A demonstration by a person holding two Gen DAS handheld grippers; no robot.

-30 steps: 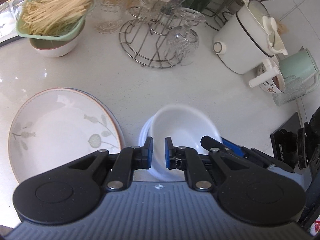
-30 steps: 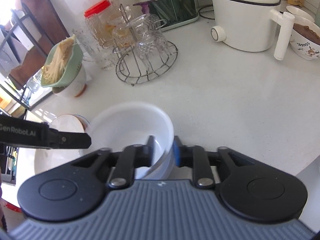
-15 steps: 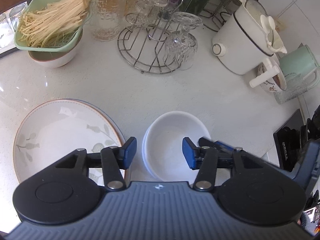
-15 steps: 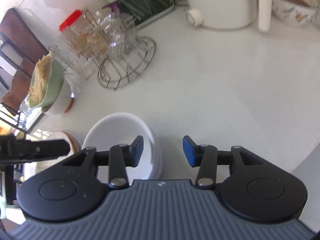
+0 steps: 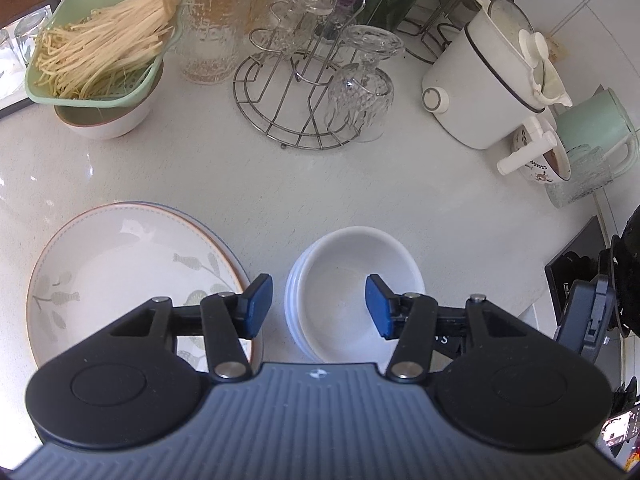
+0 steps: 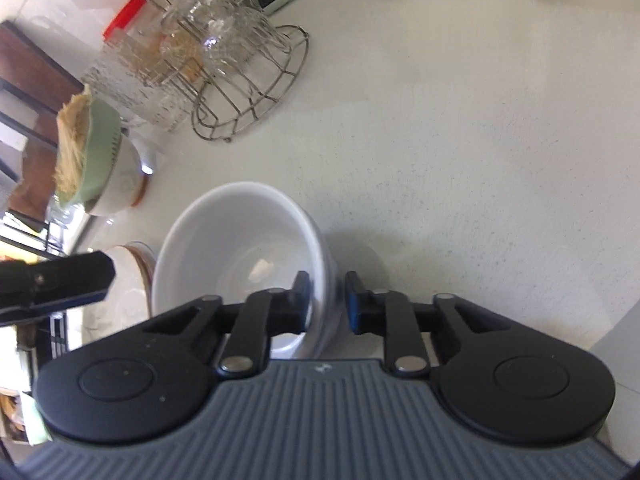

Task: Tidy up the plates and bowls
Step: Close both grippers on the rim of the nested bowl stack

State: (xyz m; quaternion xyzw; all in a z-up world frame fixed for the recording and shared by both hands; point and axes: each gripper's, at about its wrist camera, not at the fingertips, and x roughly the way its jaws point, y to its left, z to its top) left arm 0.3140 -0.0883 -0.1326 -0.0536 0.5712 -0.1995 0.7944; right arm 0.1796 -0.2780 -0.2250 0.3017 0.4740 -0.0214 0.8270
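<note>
While the right gripper (image 6: 327, 300) has just been closing, its jaws now pinch the near wall of the top bowl (image 6: 236, 240), one pad inside and one outside, seemingly to nudge or lift it square on the nested stack. Beside it, the left gripper (image 5: 319, 306) hangs released, its jaws straddling the stack's near left rim without touching, likely having let go so the bowls can settle. Left of those jaws lie the stacked plates (image 5: 120, 272); farther off stand the glass rack (image 5: 308, 92) and noodle colander (image 5: 100, 48).
</note>
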